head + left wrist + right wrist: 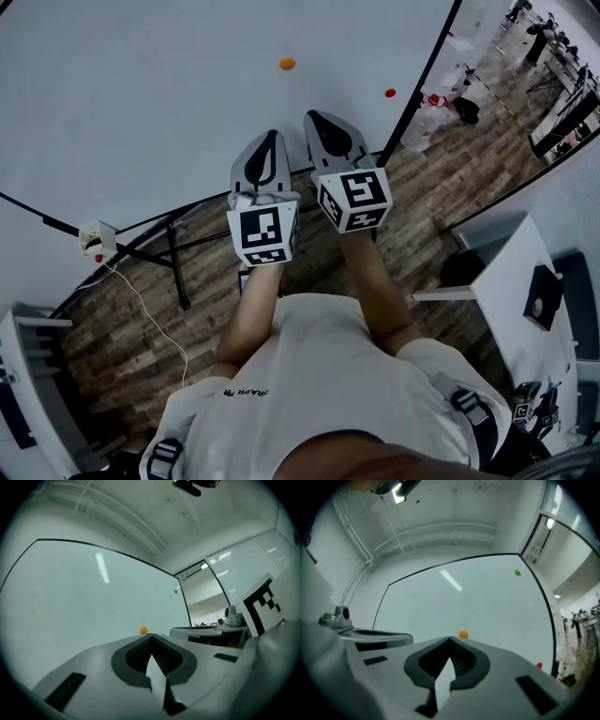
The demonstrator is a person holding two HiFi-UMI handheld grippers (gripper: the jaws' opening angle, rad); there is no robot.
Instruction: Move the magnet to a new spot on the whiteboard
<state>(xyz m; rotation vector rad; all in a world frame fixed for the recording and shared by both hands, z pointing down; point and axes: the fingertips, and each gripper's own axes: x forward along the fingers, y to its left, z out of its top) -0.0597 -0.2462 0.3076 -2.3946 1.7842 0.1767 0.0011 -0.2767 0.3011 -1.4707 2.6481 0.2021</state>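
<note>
Head view, person [319, 375]: nearest the camera, in a white shirt, both forearms stretched out toward the far board.
Left gripper [271, 139]: held just beside the other one, on its left; in the left gripper view [151, 637] the jaws meet at the tip with nothing between them.
Right gripper [315, 118]: reaches slightly farther than the left; in the right gripper view [450, 641] the jaws are pressed together and empty.
Floor [122, 319]: wood-look planks under the grippers, with a white cable trailing on the left.
Table [511, 272]: white, off to the right, well apart from the grippers.
Whiteboard [187, 94]: far side, black-framed, standing on dark legs.
Orange magnet [287, 64]: stuck on the whiteboard beyond both gripper tips, apart from them; it shows just over the closed jaws in each gripper view [143, 630] [462, 633].
Red magnet [390, 93]: on the whiteboard near its right edge, right of the orange magnet.
Green magnet [517, 573]: high on the whiteboard, toward its far right corner.
</note>
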